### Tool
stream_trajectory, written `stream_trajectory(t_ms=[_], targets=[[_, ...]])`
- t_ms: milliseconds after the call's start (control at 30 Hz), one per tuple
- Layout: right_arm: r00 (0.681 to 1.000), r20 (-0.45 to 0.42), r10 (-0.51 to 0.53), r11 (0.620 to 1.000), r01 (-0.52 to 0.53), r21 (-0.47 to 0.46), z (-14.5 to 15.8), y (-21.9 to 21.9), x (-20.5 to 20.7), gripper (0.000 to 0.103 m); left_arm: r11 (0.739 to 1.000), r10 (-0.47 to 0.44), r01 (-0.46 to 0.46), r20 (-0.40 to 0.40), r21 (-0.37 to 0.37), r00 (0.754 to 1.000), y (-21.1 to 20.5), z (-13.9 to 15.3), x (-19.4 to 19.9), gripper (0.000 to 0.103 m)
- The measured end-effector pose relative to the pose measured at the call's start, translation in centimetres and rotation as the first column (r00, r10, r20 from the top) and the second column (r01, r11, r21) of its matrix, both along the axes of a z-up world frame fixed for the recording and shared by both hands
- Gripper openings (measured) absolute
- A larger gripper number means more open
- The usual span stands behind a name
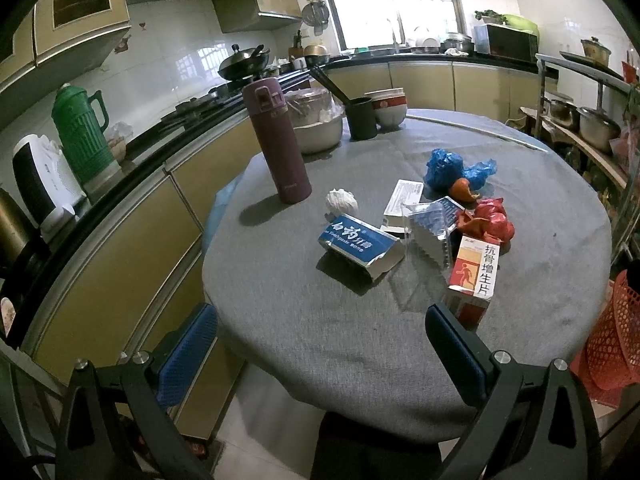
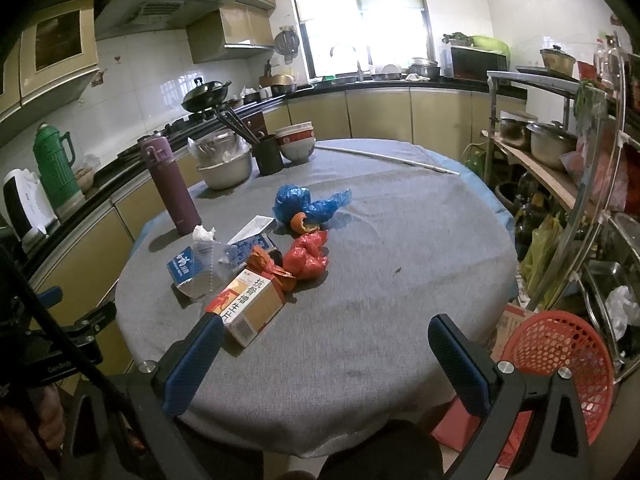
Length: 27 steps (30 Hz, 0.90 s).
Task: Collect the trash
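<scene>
Trash lies in a heap on the round grey table (image 1: 320,340) (image 2: 380,280): a blue toothpaste box (image 1: 358,242) (image 2: 182,266), a red and white medicine box (image 1: 472,276) (image 2: 250,306), a clear plastic blister (image 1: 430,232), a white paper wad (image 1: 340,200) (image 2: 203,234), a red plastic bag (image 1: 494,220) (image 2: 307,256), a blue plastic bag (image 1: 452,168) (image 2: 306,202) and orange peel (image 1: 462,189) (image 2: 299,222). My left gripper (image 1: 322,350) is open and empty at the table's near edge. My right gripper (image 2: 326,354) is open and empty, its left finger beside the medicine box.
A purple flask (image 1: 280,144) (image 2: 172,184), a steel bowl (image 1: 318,132), a chopstick cup (image 1: 362,118) and stacked bowls (image 1: 388,108) stand at the table's far side. A red mesh basket (image 2: 560,376) (image 1: 616,340) sits on the floor at the right. Counter left, shelf rack right.
</scene>
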State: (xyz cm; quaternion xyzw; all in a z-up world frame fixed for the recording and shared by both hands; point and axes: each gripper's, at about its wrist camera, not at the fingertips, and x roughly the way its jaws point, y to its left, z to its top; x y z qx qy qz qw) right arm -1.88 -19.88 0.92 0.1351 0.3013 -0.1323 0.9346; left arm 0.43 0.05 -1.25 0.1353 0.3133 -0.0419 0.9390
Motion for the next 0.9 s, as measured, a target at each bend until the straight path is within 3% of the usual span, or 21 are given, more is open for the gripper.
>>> stream_trajectory(t_ms=[367, 567, 733, 900], targets=[[0.998, -0.068, 0.003, 1.0, -0.004, -0.015, -0.6, -0.1, 0.6, 0.103, 1.0, -0.002, 0.002, -0.011, 0.009, 1.0, -0.1, -0.2, 0.4, 0.103], [0.997, -0.081, -0.003, 1.0, 0.003, 0.004, -1.4, -1.7, 2.3, 0.103, 0.999, -0.038, 0.039, -0.059, 0.007, 0.998, -1.1, -1.1, 1.4, 0.103], [0.995, -0.093, 0.023, 0.986, -0.007, 0.167, -2.9, -5.8, 6.0, 0.103, 0.98, -0.158, 0.128, -0.205, -0.153, 0.966, -2.8, -2.9, 4.3, 0.103], [0.99, -0.121, 0.07, 0.92, -0.018, 0.392, -5.8, -9.7, 11.2, 0.075, 0.937, -0.254, 0.167, -0.266, -0.308, 0.93, -5.7, -5.0, 6.8, 0.103]])
